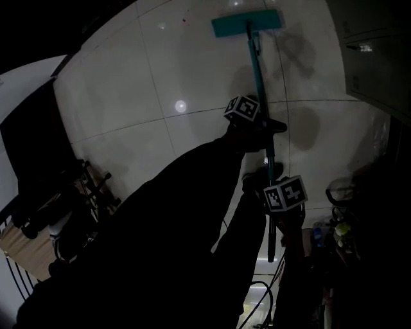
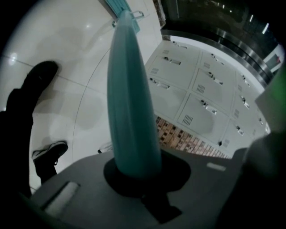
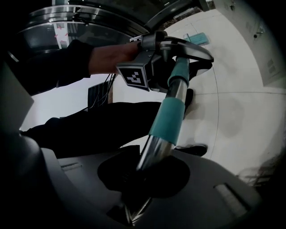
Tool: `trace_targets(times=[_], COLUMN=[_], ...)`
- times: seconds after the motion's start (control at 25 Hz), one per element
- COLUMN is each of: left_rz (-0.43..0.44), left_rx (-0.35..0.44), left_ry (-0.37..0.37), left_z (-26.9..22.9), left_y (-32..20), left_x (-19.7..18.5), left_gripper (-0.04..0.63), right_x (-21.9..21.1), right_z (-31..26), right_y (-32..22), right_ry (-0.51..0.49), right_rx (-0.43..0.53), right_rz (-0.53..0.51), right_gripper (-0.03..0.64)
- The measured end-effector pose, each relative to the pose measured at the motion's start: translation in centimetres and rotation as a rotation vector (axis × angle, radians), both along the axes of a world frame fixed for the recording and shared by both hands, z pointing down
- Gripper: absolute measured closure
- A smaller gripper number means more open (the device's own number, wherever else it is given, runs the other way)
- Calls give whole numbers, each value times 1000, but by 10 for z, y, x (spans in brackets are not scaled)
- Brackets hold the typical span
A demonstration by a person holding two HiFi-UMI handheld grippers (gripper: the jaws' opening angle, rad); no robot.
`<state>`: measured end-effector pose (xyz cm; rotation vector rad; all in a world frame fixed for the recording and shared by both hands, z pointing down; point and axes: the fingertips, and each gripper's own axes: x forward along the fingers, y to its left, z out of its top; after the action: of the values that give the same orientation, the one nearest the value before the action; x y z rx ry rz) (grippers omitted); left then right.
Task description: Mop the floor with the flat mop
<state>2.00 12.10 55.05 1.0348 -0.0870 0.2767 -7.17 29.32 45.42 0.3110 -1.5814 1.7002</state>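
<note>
Your left claw (image 2: 144, 176) was clamped shut round the mop pole (image 2: 132, 103): the teal shaft filled the gap between its jaws and ran up and away to the mop head (image 2: 117, 8) at the top of that claw's view. Your right claw (image 3: 142, 176) was closed on the same pole nearer its free end, pinching a bare metal stretch just below a teal sleeve (image 3: 167, 117). Looking along the right claw, you had the left claw ahead of it on the pole, with your left hand (image 3: 111, 56) on it and its marker cube (image 3: 135, 76) facing back at you. From your head, the mop head lay flat on the white tiled floor (image 1: 148, 71) well in front of you, near the top of the view, and the pole slanted back from it toward your body. The left claw held it about midway and the right claw lower down, the two apart with a short run of pole between them, and a dark end of the pole stuck out past the right claw. Grey lockers (image 2: 201, 94) stood to the right of the mop. A dark shoe (image 2: 42, 76) rested on the floor left of the pole, and a second shoe (image 2: 50, 153) sat nearer. A bright spot of light (image 1: 180, 105) shone on the tiles.
</note>
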Motion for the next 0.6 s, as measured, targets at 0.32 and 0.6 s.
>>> trace_targets(times=[0.32,0.6], left_rz=[30,71], left_rx=[-59,-112], left_ry=[-15,-26], left_z=[-3,-1], left_y=[160,255], left_x=[21,32], left_gripper=[551,551], right_x=[19,23], right_z=[-13,-25], right_y=[152,229], right_ry=[0,-32], right_rx=[-42,-57], right_rz=[4,26], right_gripper=[537,537])
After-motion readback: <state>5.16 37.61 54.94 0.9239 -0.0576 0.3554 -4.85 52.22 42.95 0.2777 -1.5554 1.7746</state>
